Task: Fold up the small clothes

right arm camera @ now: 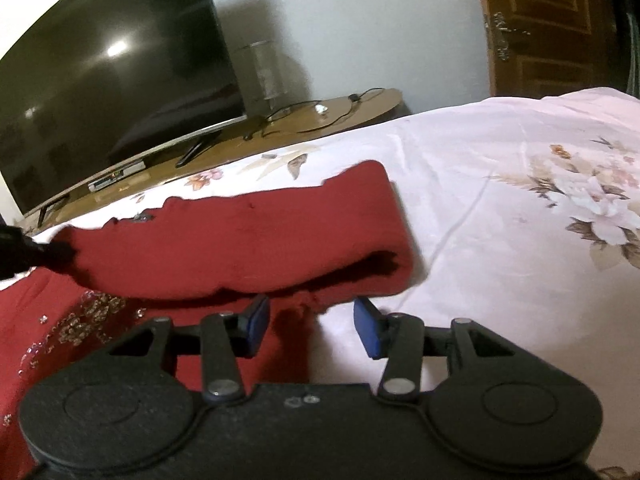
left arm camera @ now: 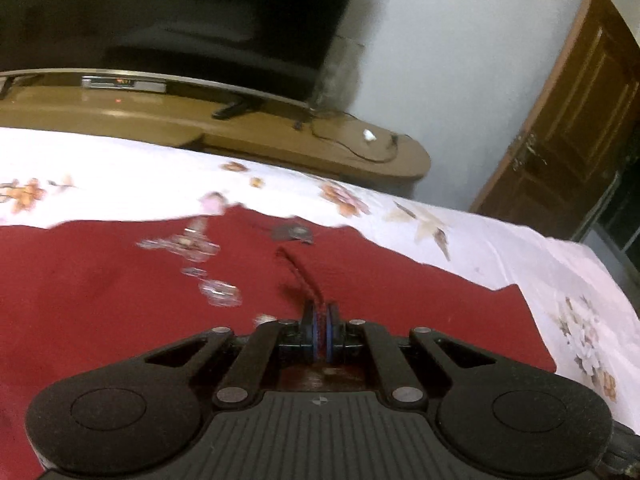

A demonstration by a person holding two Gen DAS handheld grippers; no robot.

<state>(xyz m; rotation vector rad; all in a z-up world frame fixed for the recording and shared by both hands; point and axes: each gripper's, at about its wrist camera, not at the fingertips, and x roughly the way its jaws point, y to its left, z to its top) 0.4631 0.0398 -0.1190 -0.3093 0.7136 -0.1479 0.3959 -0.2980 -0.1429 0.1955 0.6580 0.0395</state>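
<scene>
A dark red garment [left arm camera: 120, 288] with silver sequin decoration [left arm camera: 192, 244] lies spread on a white floral bedsheet [left arm camera: 120, 176]. My left gripper [left arm camera: 320, 320] is shut on a pinched ridge of the red cloth, which runs up from between its blue pads. In the right wrist view the red garment [right arm camera: 248, 248] has a part folded over, lifted at its left end by the left gripper [right arm camera: 36, 254]. My right gripper [right arm camera: 312, 320] is open and empty, its blue pads [right arm camera: 368, 326] straddling the garment's near edge just above the sheet.
The floral bedsheet [right arm camera: 500, 200] stretches to the right. Beyond the bed stands a low wooden TV unit [left arm camera: 280, 136] with a large dark television [right arm camera: 100, 92], a set-top box and cables. A brown wooden door [left arm camera: 568, 120] is at the right.
</scene>
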